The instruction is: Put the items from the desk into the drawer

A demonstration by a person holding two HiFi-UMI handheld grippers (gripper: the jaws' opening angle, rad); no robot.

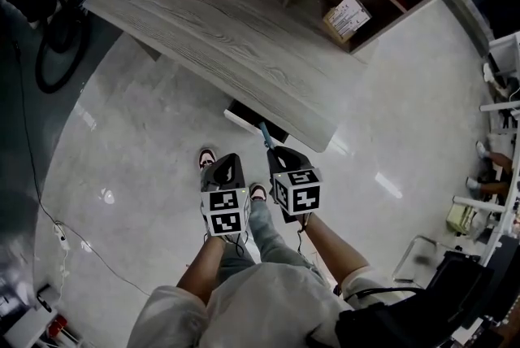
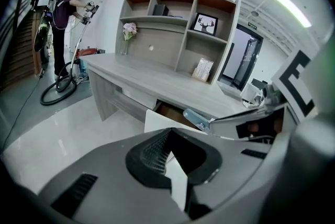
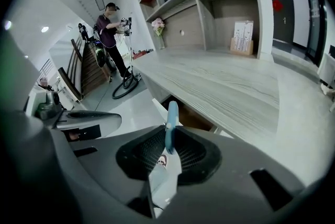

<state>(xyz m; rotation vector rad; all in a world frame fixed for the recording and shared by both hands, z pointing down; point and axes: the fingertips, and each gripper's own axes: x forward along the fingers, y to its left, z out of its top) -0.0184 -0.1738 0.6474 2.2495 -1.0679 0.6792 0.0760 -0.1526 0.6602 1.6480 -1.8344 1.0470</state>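
My right gripper is shut on a slim blue item with a pale wrapper. The item's tip pokes out past the fingers toward the open drawer under the grey wooden desk. The left gripper hangs just beside it, to the left and in front of the drawer's white front. Its jaws stand a narrow gap apart and I see nothing held between them. The left gripper view also catches the blue item.
A shelf unit on the desk holds a small box, a framed picture and flowers. A person stands at the desk's far end beside a hose loop on the floor. My feet are below the grippers.
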